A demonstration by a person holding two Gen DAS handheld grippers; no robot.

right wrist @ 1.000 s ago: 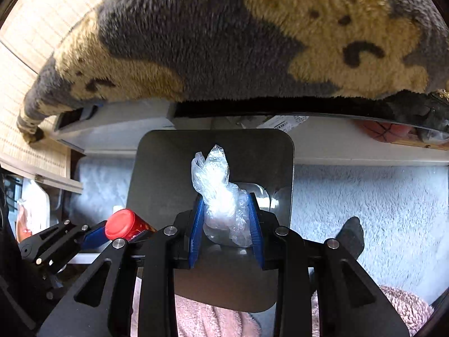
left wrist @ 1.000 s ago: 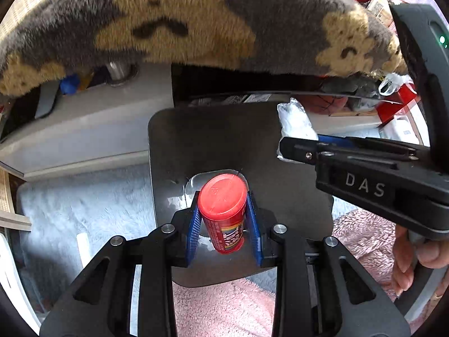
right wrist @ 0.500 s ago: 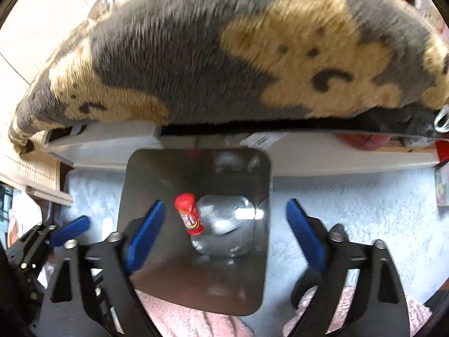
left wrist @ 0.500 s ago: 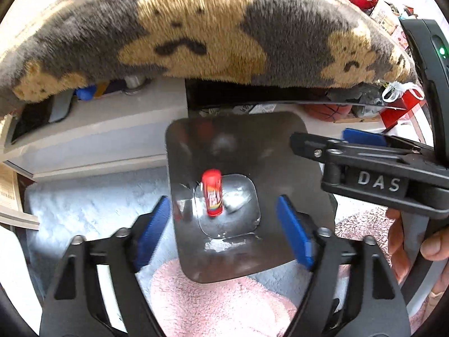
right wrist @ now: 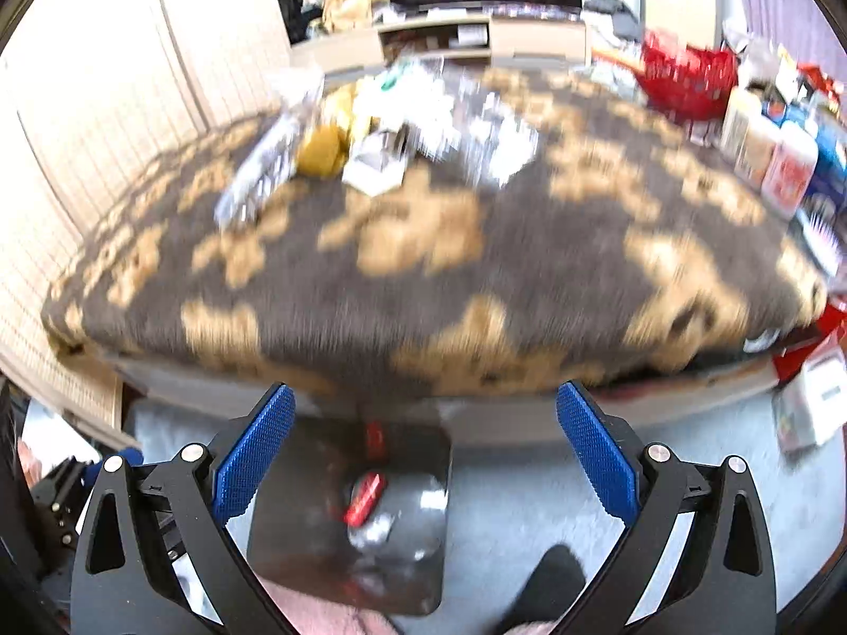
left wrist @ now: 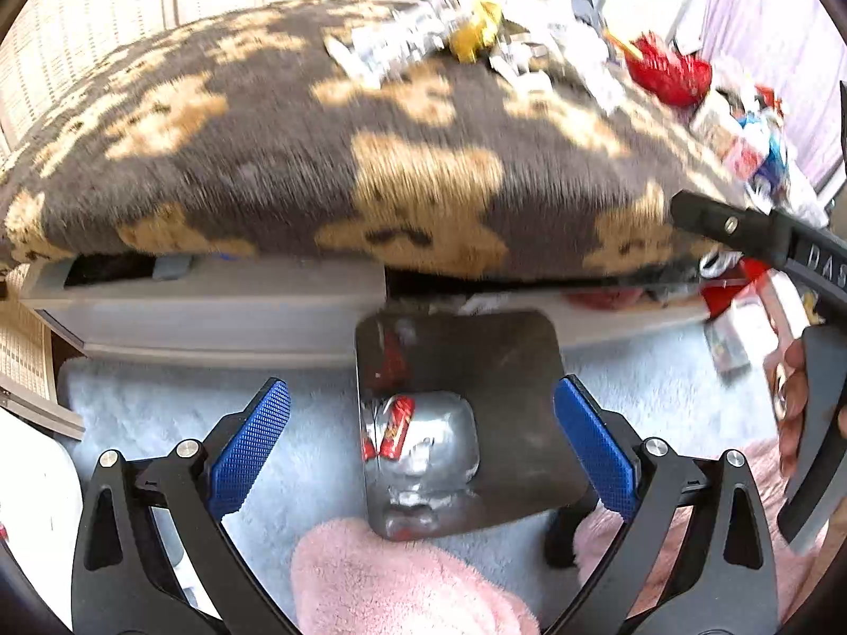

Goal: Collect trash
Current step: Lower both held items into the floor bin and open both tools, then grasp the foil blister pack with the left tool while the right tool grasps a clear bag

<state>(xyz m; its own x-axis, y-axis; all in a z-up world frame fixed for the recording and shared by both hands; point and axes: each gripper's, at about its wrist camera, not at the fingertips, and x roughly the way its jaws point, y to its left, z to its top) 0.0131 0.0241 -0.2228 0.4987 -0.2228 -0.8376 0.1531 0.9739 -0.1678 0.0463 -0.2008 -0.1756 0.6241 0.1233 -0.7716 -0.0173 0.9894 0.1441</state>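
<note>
A shiny metal bin [left wrist: 503, 370] stands on the pale blue rug below the bed; it also shows in the right wrist view [right wrist: 296, 545]. A red tube [left wrist: 396, 426] lies at its bottom, also seen in the right wrist view [right wrist: 364, 497], beside a clear plastic wrapper [left wrist: 429, 455]. My left gripper [left wrist: 421, 444] is open and empty above the bin. My right gripper [right wrist: 423, 450] is open and empty, raised above the bin. More trash [left wrist: 418, 47] lies on the bear-pattern blanket [left wrist: 317, 169]: wrappers, a yellow piece [right wrist: 320, 151] and clear plastic [right wrist: 497, 143].
A red basket [right wrist: 685, 79] and several boxes and bottles [right wrist: 783, 159] stand at the bed's right edge. A grey bed frame [left wrist: 212, 307] runs under the blanket. A pink fluffy cloth [left wrist: 392, 582] lies in front of the bin. The right gripper's body [left wrist: 762, 243] is at the right.
Both grippers opened and dropped the red tube and the plastic wrapper into the bin. Both have since risen and tilted up, so the bed top and its trash came into view.
</note>
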